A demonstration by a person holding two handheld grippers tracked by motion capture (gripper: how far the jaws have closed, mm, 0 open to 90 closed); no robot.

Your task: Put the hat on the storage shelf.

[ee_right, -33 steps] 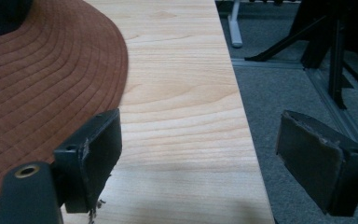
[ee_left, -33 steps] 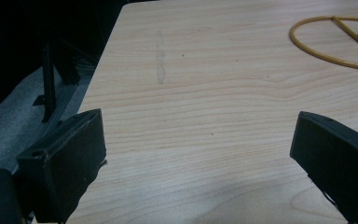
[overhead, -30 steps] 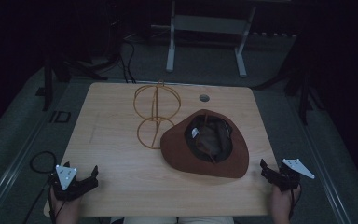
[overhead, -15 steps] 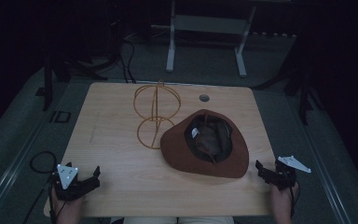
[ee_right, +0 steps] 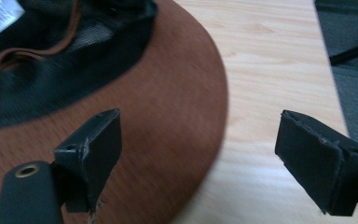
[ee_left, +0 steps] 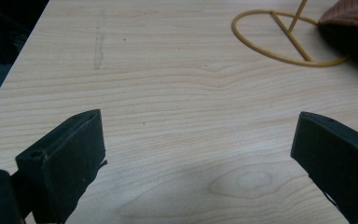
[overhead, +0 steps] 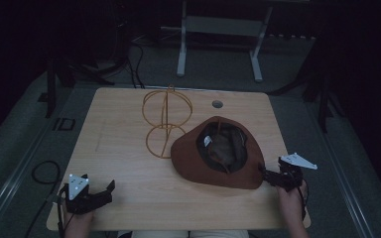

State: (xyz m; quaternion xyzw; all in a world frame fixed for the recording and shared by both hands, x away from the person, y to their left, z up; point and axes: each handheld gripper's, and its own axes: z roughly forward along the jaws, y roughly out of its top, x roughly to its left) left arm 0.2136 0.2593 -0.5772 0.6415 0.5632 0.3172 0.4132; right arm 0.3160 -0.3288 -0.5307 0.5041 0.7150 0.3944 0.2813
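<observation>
A brown hat (overhead: 218,153) lies upside down on the wooden desk (overhead: 124,148), in the right half of the high view, with its dark lining and a white label facing up. At the lower right of that view the right gripper (overhead: 270,177) is at the hat's brim edge, with the person's hand below it. In the right gripper view its fingers (ee_right: 93,149) stand wide apart. The left one is over the brown brim (ee_right: 168,116), and the right one is over the bare desk just beside the brim; the brim edge runs between them. I cannot tell if a finger touches the brim.

A gold wire stand (overhead: 166,121) is upright left of the hat, with its round base ring on the desk near the brim.

The left gripper (overhead: 101,191) is at the lower left of the high view, well apart from the hat. Its fingers (ee_left: 70,154) are also wide and hold nothing, with only desk between them.
</observation>
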